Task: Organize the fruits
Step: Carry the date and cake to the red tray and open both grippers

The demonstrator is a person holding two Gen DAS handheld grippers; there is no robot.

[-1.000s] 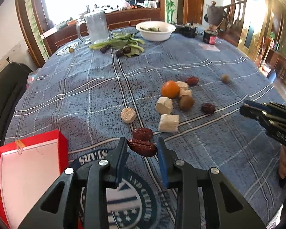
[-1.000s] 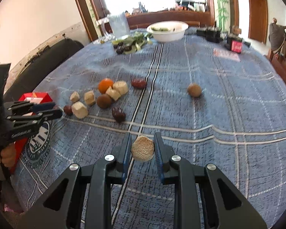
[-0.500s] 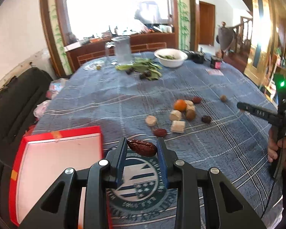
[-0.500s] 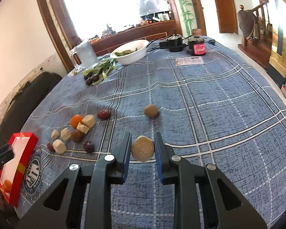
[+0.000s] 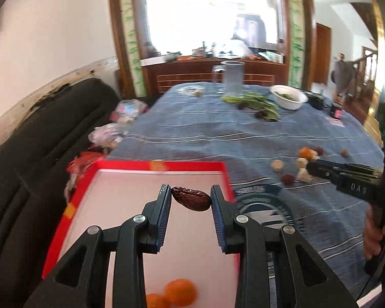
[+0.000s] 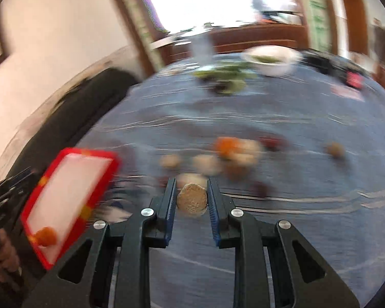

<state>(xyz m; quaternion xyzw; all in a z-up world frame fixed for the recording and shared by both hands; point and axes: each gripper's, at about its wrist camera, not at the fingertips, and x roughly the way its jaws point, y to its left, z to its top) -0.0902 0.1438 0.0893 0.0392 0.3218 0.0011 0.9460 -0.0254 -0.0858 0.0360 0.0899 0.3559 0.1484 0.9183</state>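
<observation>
Red-rimmed tray (image 5: 219, 165) lies beneath the left tool (image 5: 191, 199) gripping a date (image 5: 191, 201); the right tool (image 6: 192, 197) clamps a tan fruit (image 6: 192, 199).

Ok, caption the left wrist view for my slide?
Left gripper holds a wrinkled dark-red date above the red-rimmed tray.

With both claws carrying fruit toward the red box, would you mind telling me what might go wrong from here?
1. The left claw pinches the wrinkled date only by its ends; it might twist free before release.
2. The red box sits at the table edge beside the sofa; a bouncing date could roll off.
3. The right claw, holding the tan round fruit, heads the same way, so the claws may collide.
</observation>
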